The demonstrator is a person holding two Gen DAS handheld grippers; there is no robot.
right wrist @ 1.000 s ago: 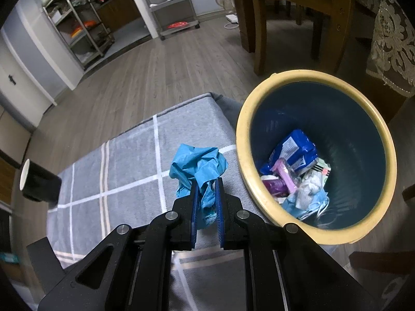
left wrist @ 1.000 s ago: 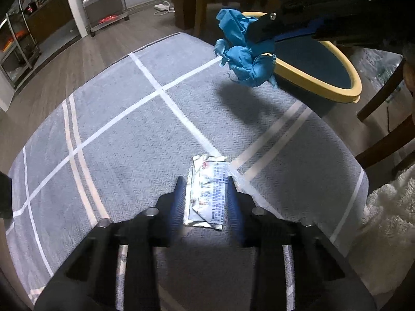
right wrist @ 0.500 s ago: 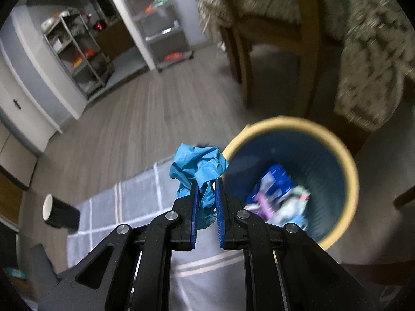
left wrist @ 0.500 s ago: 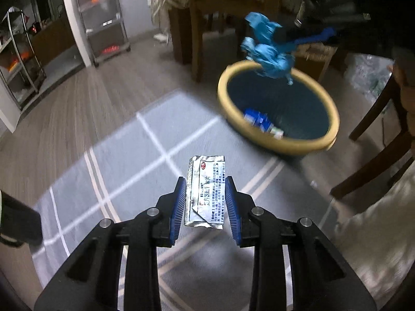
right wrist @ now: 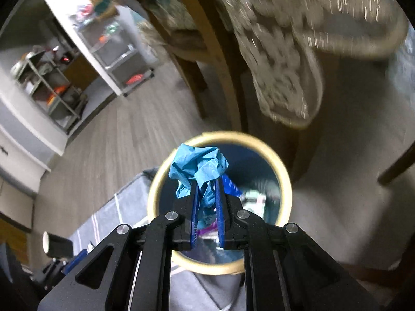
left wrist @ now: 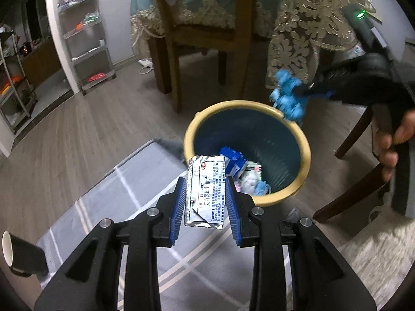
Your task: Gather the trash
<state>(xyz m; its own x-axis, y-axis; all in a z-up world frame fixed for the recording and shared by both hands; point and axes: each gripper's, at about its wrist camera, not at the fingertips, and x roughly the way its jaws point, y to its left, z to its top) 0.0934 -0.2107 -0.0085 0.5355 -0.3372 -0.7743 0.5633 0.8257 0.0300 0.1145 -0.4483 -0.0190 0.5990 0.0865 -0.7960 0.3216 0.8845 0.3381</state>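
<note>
Left gripper (left wrist: 205, 202): clamped on a silver sachet (left wrist: 206, 190), both blue pads pressed against its long edges; held above the rug.
Sachet: flat, upright between the fingers, printed face toward the camera, top edge overlapping the near rim of the bin in the left view; one lower corner creased.
Right gripper (right wrist: 206, 207): clamped on a blue wad (right wrist: 199, 171); seen also from the left camera, ahead and to the right, blurred.
Blue wad: crumpled, bulging out past the fingertips, hanging over the bin's mouth in the right view; over the far-right rim (left wrist: 288, 99) in the left view.
Bin (left wrist: 190, 132): round, yellow rim, dark blue inside, just ahead of and below both grippers; stood on the floor touching the far corner of the rug.
Bin contents: blue packet (left wrist: 234, 159), pale wrappers and other scraps at the bottom, too blurred in the right view to name.
Rug (left wrist: 124, 189): grey with white lines, under the left gripper.
Cup (left wrist: 18, 254): black with white inside, on its side, low left of the left gripper.
Right hand (left wrist: 391, 145): on the handle at the right edge of the left view.
Chair (left wrist: 205, 33): wooden, beyond the bin, beside a lace tablecloth (left wrist: 306, 26).
Shelves (left wrist: 85, 41): far left, against the wall.
</note>
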